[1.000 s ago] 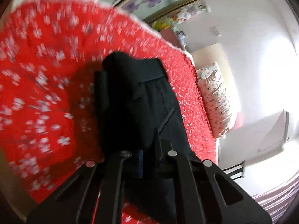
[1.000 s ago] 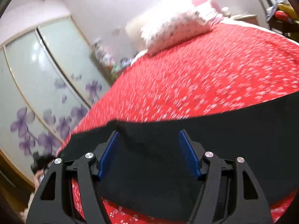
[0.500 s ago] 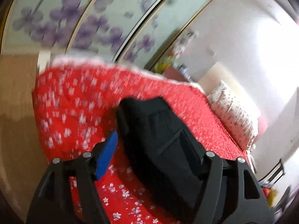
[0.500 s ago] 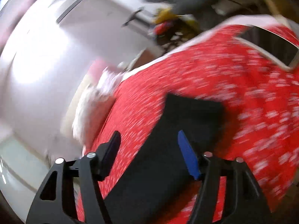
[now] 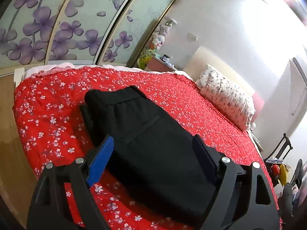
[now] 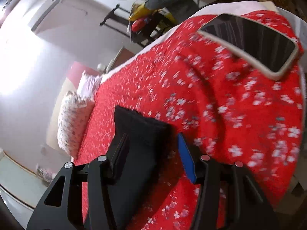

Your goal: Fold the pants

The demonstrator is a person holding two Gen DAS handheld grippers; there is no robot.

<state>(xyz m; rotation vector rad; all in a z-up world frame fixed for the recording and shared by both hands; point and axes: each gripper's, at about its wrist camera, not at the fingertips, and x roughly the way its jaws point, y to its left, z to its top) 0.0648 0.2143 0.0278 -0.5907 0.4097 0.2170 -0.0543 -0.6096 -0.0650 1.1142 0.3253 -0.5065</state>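
Note:
Black pants [image 5: 145,138] lie folded into a long strip on the red flowered bedspread [image 5: 48,118]. My left gripper [image 5: 153,149] is open and empty above the strip, its fingers to either side. In the right wrist view the pants [image 6: 134,153] end in a squared edge. My right gripper [image 6: 151,145] is open and empty over that end, holding nothing.
A phone [image 6: 251,42] lies on the bed corner in the right wrist view. A flowered pillow [image 5: 226,95] sits at the head of the bed. A wardrobe with purple flower doors [image 5: 57,28] stands beyond the bed. A chair with clutter [image 6: 145,25] stands at the bedside.
My left gripper let go of the pants, opened and drew back. My right gripper swung round from over the cloth toward the strip's far end. The pants lie flat.

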